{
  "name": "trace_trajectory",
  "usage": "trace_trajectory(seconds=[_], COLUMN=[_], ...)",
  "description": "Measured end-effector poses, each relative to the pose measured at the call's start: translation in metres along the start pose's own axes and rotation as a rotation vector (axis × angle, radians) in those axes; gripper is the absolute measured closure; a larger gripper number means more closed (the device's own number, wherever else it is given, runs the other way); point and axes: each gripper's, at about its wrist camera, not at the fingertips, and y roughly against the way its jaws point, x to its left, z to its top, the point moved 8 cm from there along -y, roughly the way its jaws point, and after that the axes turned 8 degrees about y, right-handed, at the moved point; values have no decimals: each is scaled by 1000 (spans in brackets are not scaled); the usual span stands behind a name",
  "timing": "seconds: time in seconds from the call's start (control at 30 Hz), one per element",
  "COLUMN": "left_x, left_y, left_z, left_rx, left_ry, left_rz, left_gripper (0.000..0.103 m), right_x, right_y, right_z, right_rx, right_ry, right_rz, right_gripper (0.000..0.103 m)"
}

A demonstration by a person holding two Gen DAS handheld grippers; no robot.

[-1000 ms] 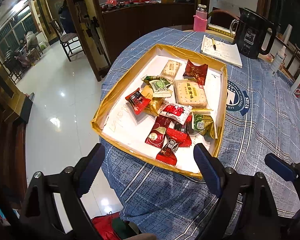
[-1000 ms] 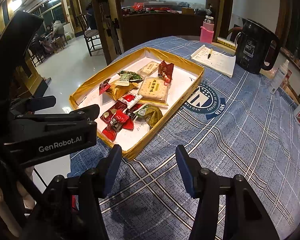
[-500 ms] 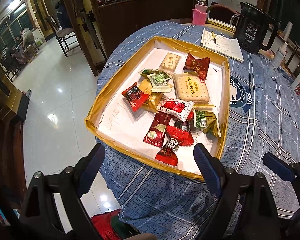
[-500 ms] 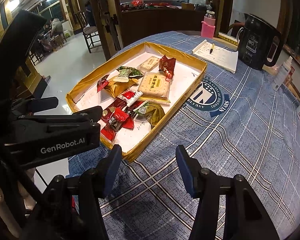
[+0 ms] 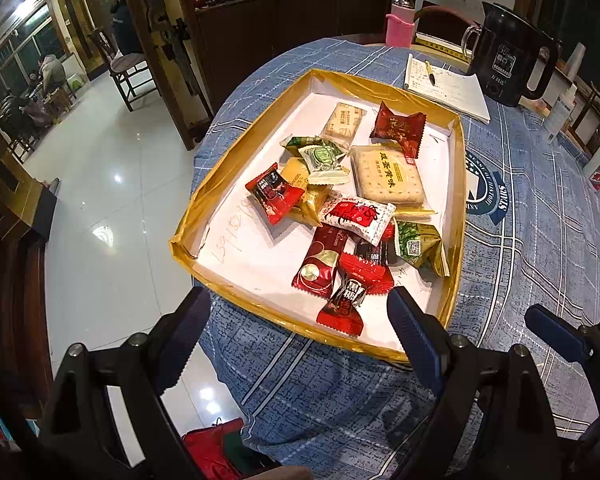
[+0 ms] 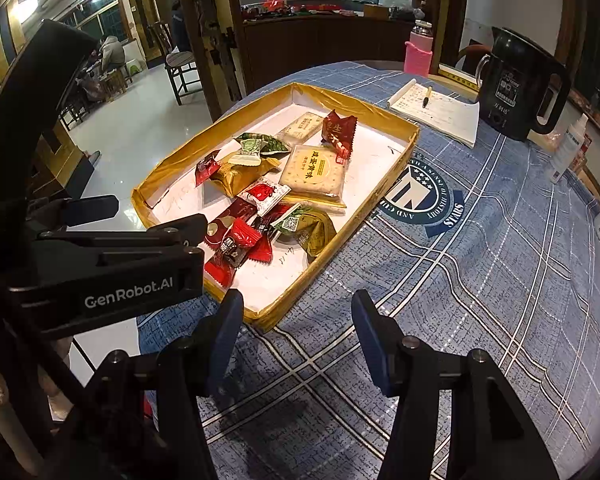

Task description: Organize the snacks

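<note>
Gold-rimmed tray (long axis receding), snacks piled

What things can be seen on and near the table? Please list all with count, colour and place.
tray: one, gold rim, white floor, on the tablecloth
snacks: about a dozen, red, green, gold, beige, piled in the tray
tablecloth: one, blue checked, over the table
notebook: one, white, behind the tray
pen: one, yellow, on the notebook
kettle: one, black, behind the notebook
bottle: one, pink sleeve, far table edge
left gripper: black and blue, open, empty, near the tray's front rim
right gripper: black and blue, open, empty, above the tablecloth
</note>
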Motion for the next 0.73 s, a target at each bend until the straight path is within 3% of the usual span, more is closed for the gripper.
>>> trace_trajectory(seconds=[0.47, 0.73], left_x=[3, -14], left_y=[-6, -5], left_z=[3, -1], left_rx=[11, 20], left_ry=[-3, -26], left_rz=[-13, -37], left_gripper=[13, 13], right_x=[6, -4], right_y=[-9, -8], right_z=[3, -8], right_rx=[14, 18], right_ry=[-4, -36], right_rz=[5, 2], right_gripper=[47, 47])
